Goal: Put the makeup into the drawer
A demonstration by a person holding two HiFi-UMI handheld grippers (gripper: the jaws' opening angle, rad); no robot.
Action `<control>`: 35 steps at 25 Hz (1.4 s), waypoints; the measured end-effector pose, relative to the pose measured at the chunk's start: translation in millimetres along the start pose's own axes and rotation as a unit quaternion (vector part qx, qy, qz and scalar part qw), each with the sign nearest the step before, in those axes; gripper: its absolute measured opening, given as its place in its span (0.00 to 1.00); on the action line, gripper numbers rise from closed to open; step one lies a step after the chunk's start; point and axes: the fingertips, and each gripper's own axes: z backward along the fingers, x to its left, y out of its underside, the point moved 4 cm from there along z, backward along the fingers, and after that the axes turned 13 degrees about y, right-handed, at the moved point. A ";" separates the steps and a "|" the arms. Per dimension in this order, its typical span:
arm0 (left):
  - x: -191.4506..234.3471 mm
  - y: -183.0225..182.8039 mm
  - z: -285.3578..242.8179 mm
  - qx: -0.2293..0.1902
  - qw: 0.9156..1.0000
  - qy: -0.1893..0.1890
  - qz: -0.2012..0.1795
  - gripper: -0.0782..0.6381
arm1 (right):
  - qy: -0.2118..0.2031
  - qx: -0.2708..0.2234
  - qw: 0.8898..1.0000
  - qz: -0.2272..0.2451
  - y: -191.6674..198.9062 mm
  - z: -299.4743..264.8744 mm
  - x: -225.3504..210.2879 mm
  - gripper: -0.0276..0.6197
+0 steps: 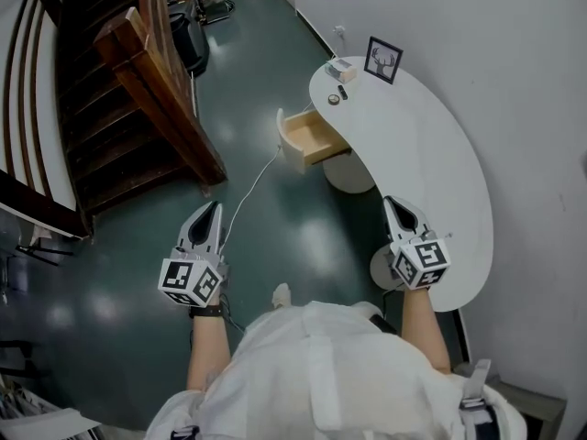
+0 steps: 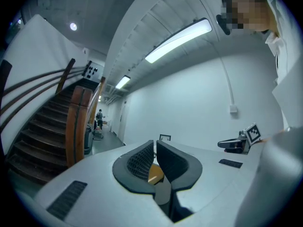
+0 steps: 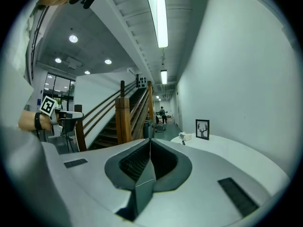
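The left gripper (image 2: pixel 155 144) has its jaws drawn together with only a sliver between them and nothing in it. The right gripper (image 3: pixel 150 141) is fully closed and also empty. Both are held out level in front of the person, the left one over the floor (image 1: pixel 138 337) and the right one over the near end of the table (image 1: pixel 440 163).

Nothing is in hand, so the task seems barely begun. The makeup (image 1: pixel 341 69) lies at the far end of the table beside a picture frame (image 1: pixel 383 60). It is a small box with a dark stick (image 1: pixel 342 92) and a round compact (image 1: pixel 334 99) just next to it. The drawer (image 1: pixel 312 137) under the table's left edge is already pulled out and looks empty. Every piece has yet to be picked up and dropped in.

The tabletop between the right gripper and the makeup is bare. A cable (image 1: pixel 252 186) trails across the floor toward the drawer and could catch a foot. The wooden staircase (image 1: pixel 110 108) stands well apart at the left.
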 end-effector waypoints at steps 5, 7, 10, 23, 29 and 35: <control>58.3 -9.4 11.1 -0.003 1.000 0.013 -0.004 0.15 | 0.019 -0.007 1.000 -0.005 -8.7 -37.2 32.6 0.06; 80.2 -11.9 13.5 -0.003 1.000 0.018 -0.003 0.15 | 0.026 -0.008 1.000 -0.004 -10.9 -51.2 46.9 0.06; 105.1 -12.8 13.8 0.001 0.999 0.033 0.000 0.15 | 0.038 -0.009 0.999 -0.005 -12.2 -65.0 64.8 0.06; 167.7 4.2 -11.4 0.004 0.998 0.060 0.029 0.15 | 0.056 0.032 0.998 0.005 -4.7 -115.8 85.2 0.06; 195.7 11.9 -48.5 0.008 0.998 0.054 0.033 0.15 | 0.041 0.046 0.998 0.002 4.2 -175.2 73.3 0.06; 229.7 0.9 -126.3 0.016 0.998 0.064 0.021 0.15 | 0.032 0.059 0.998 0.002 -0.4 -256.2 39.9 0.12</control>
